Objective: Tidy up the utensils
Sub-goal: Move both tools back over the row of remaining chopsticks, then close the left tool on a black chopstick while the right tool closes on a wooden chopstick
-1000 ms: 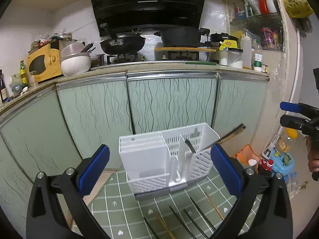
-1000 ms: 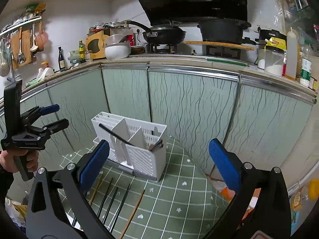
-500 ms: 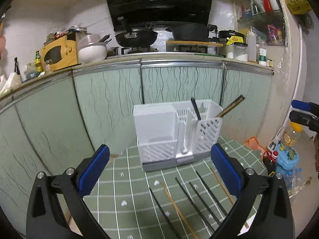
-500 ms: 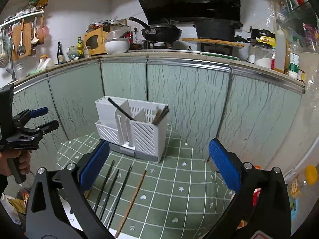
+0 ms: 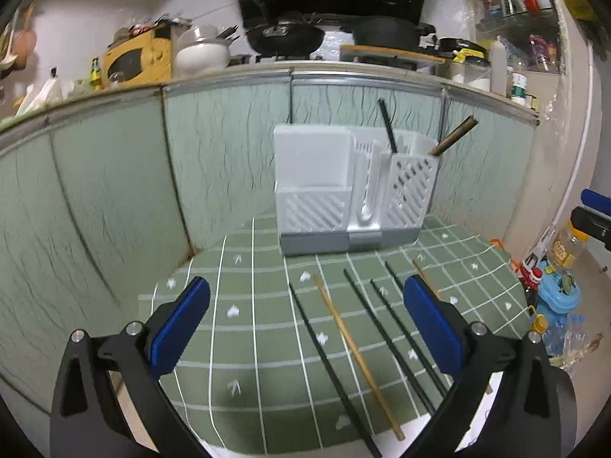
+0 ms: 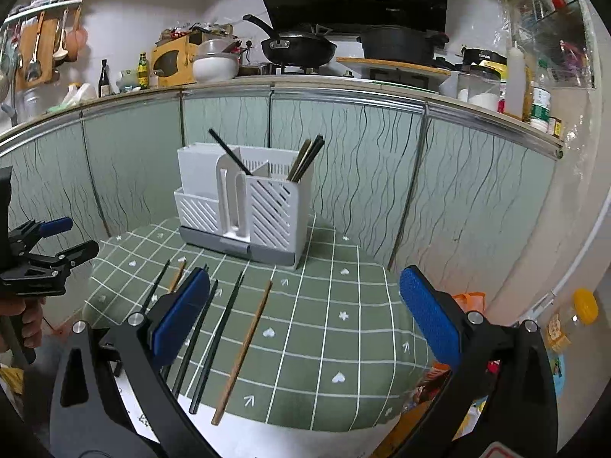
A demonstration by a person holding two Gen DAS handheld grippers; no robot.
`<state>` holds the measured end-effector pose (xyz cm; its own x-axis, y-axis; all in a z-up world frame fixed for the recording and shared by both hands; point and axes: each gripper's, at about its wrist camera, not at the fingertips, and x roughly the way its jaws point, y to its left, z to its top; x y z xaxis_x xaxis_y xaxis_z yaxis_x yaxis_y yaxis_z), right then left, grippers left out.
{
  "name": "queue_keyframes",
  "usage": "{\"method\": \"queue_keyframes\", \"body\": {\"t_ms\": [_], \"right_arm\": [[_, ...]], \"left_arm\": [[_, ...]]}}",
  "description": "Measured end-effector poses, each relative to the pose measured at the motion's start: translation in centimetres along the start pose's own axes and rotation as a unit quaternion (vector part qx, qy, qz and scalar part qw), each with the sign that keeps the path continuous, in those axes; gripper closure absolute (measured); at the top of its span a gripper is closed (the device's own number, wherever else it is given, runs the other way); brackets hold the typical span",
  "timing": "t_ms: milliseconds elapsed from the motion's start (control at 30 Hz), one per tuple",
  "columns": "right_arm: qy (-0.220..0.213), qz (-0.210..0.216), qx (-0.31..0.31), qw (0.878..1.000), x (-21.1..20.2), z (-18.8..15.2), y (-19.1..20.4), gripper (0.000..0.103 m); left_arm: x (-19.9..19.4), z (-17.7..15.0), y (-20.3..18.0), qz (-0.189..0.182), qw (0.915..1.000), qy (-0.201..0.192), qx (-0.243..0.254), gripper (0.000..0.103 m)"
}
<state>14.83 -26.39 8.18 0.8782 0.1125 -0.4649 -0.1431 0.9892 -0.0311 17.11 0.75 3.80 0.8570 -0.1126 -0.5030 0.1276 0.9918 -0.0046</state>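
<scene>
A white utensil holder [image 5: 355, 187] [image 6: 248, 206] stands at the far side of a green checked cloth [image 5: 244, 343] [image 6: 343, 328]. One black chopstick [image 6: 229, 154] leans in its middle slot, and brown chopsticks [image 6: 305, 158] lean in its right compartment. Several loose chopsticks lie on the cloth in front, among them a wooden one [image 5: 355, 351] [image 6: 244, 347] and a black one [image 5: 328, 362] [image 6: 217, 336]. My left gripper [image 5: 305, 294] [image 6: 57, 244] hovers open above the cloth's near left part, holding nothing. My right gripper [image 6: 305, 286] [image 5: 595, 213] is open and empty over the near edge.
Green patterned cabinet doors [image 6: 362, 160] rise right behind the holder, under a counter with a wok [image 6: 298, 45] and pots. Bottles and a blue container [image 5: 557, 294] crowd the floor on the right. The cloth's front edge [image 6: 305, 423] drops off close to me.
Both grippers have drawn back and lower, so the holder looks farther off and more of the cloth and loose chopsticks shows. Both stay open and empty.
</scene>
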Motion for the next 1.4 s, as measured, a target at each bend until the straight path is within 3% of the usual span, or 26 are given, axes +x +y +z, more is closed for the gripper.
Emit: {"method": "queue_keyframes", "body": {"t_ms": [333, 567, 1100, 1400], "right_arm": [[0.022, -0.016, 0.024, 0.999, 1.1, -4.8, 1.7, 0.007], [0.036, -0.035, 0.038, 0.998, 1.9, -7.9, 2.4, 0.007], [0.094, -0.035, 0.041, 0.994, 4.1, -12.8, 4.4, 0.007], [0.116, -0.025, 0.04, 0.992, 5.7, -13.8, 5.0, 0.021]], "left_arm": [[-0.1, -4.9, -1.1, 0.073, 0.9972, 0.003, -0.013, 0.004], [0.1, -7.6, -1.7, 0.101, 0.9948, 0.015, -0.007, 0.004], [0.0, -11.6, -3.2, 0.096, 0.994, 0.046, -0.023, 0.004], [0.8, -12.5, -3.6, 0.092, 0.9934, 0.065, -0.019, 0.004]]}}
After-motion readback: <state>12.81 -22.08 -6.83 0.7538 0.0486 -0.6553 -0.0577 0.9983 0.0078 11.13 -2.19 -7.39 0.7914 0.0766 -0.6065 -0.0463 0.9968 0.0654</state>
